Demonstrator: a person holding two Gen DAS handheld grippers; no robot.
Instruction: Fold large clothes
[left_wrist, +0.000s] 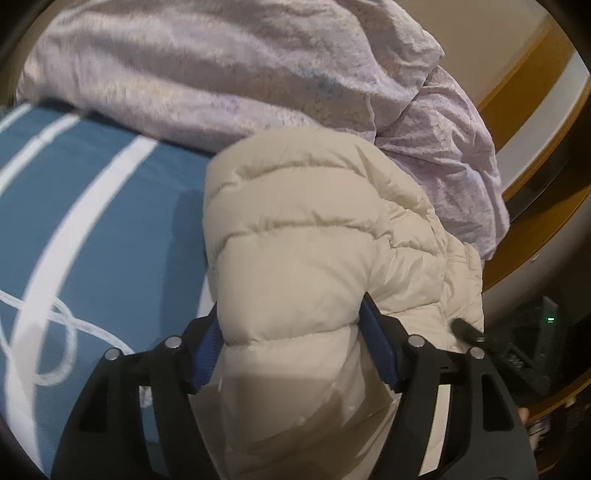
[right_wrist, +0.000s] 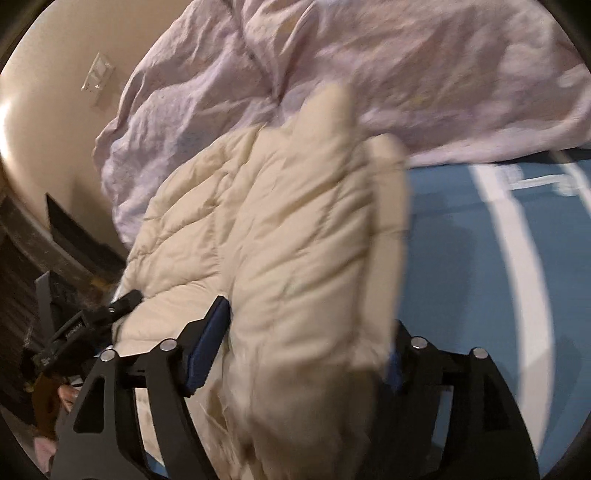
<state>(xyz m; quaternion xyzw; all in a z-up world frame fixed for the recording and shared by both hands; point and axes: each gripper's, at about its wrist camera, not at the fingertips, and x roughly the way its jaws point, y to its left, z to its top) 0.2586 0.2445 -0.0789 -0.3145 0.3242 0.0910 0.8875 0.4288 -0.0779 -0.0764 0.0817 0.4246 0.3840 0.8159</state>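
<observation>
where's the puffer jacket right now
The cream puffer jacket is bunched on the blue striped bedsheet, against the lilac duvet behind it, clamped by both the left tongs and right tongs.

lilac duvet (left_wrist: 207, 74), blue striped sheet (left_wrist: 110, 221)

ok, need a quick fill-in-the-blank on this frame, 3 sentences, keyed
1. Both grippers, left gripper and right gripper, clamp the cream puffer ____.
2. The bedsheet under it is ____ with white stripes.
3. The crumpled duvet behind the garment is pale ____.

Missing words: jacket; blue; purple
</observation>
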